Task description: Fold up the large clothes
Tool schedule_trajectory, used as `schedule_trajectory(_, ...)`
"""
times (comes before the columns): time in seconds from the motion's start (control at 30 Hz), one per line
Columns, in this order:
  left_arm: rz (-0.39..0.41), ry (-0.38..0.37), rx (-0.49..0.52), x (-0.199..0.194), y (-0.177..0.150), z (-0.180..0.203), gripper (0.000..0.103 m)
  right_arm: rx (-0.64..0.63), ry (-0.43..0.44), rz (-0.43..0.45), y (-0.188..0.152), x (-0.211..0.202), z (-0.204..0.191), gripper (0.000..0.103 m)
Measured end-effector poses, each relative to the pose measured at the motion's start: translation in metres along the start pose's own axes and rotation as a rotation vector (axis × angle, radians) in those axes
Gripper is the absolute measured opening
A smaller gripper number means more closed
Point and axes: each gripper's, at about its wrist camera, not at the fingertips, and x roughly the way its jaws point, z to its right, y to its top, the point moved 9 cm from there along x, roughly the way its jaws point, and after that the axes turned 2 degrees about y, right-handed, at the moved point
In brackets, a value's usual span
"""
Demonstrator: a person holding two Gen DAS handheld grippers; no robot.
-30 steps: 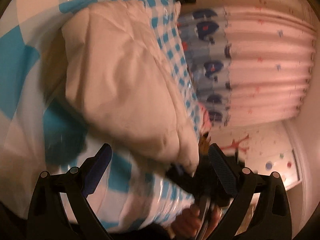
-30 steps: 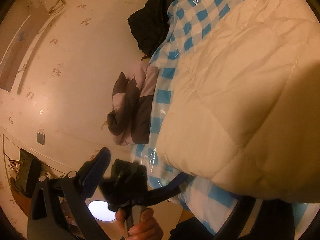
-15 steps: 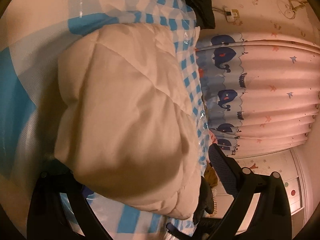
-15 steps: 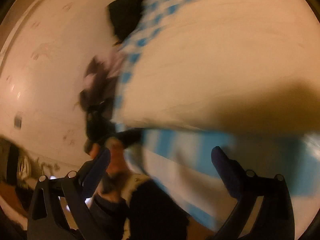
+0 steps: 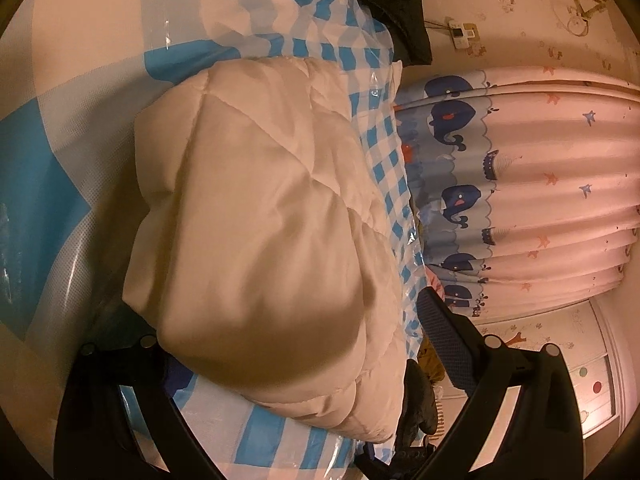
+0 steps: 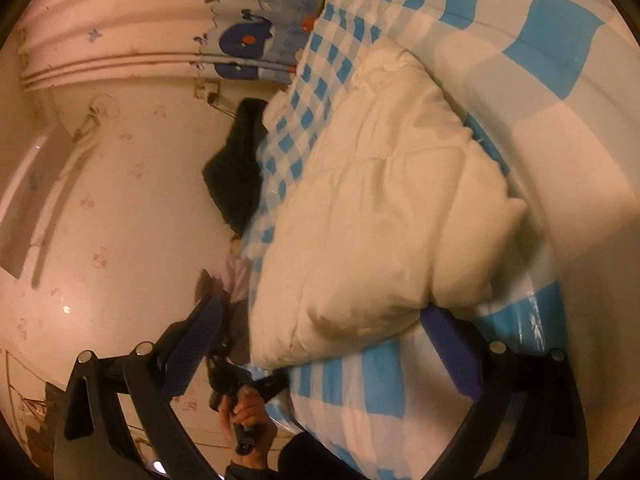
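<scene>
Folded cream jacket (image 6: 380,200) near cloth (image 6: 540,80) edge

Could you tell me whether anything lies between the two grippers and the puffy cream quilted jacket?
Nothing visible does. The left gripper and the right gripper both stand open around the puffy cream quilted jacket on the blue-and-white checked plastic cover.

A matt, quilted cream padded garment (image 5: 260,232) lies on a glossy blue-and-white checked plastic sheet (image 5: 80,92) beside a soft printed cloth curtain (image 5: 540,184).
</scene>
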Motion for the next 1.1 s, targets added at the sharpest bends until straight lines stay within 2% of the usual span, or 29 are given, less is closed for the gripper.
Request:
schedule_trajectory(0.17,-0.009,0.007,-0.007,0.001,0.001,-0.001,0.093,0.018,-0.061,-0.005,-0.019,-0.004,-0.003,0.096)
schedule_trajectory(0.27,-0.005,0.03,0.015,0.004,0.0,0.0,0.093,0.014,-0.108,0.047,0.0,-0.003,0.004,0.095)
schedule_trajectory(0.43,-0.026,0.009,-0.006,0.004,0.001,-0.003,0.093,-0.013,-0.102,0.12,0.022,0.008,0.004,0.095)
schedule_trajectory(0.47,-0.027,0.009,-0.008,0.004,0.001,-0.003,0.093,-0.024,-0.091,0.125,0.023,0.009,0.002,0.085)
schedule_trajectory(0.5,-0.026,0.016,-0.001,0.005,0.001,-0.003,0.093,-0.02,-0.086,0.128,0.023,0.008,0.005,0.066)
schedule_trajectory(0.53,-0.025,0.03,0.012,0.007,0.0,-0.004,0.091,-0.004,-0.072,0.138,0.024,0.004,0.008,0.031)
schedule_trajectory(0.6,-0.026,0.097,0.039,0.011,-0.002,-0.007,0.073,-0.01,-0.045,0.127,0.025,0.005,0.008,0.03)
schedule_trajectory(0.67,-0.036,0.106,0.056,0.013,-0.003,-0.008,0.053,-0.047,-0.036,0.119,0.026,0.004,0.0,0.028)
schedule_trajectory(0.77,-0.054,0.107,0.119,0.007,-0.005,0.004,0.04,-0.119,-0.022,0.112,0.024,-0.003,-0.023,0.024)
schedule_trajectory(0.9,-0.077,0.073,0.205,-0.011,-0.015,0.03,0.035,-0.218,0.012,0.107,0.01,-0.033,-0.063,0.024)
schedule_trajectory(0.97,-0.11,0.053,0.237,-0.027,-0.03,0.04,0.035,-0.232,0.025,0.11,-0.002,-0.053,-0.07,0.024)
schedule_trajectory(1.03,-0.129,0.047,0.259,-0.044,-0.045,0.04,0.035,-0.241,0.016,0.094,-0.021,-0.075,-0.067,0.024)
schedule_trajectory(1.1,-0.157,0.084,0.256,-0.051,-0.058,0.024,0.044,-0.206,-0.056,0.035,-0.044,-0.088,-0.037,0.033)
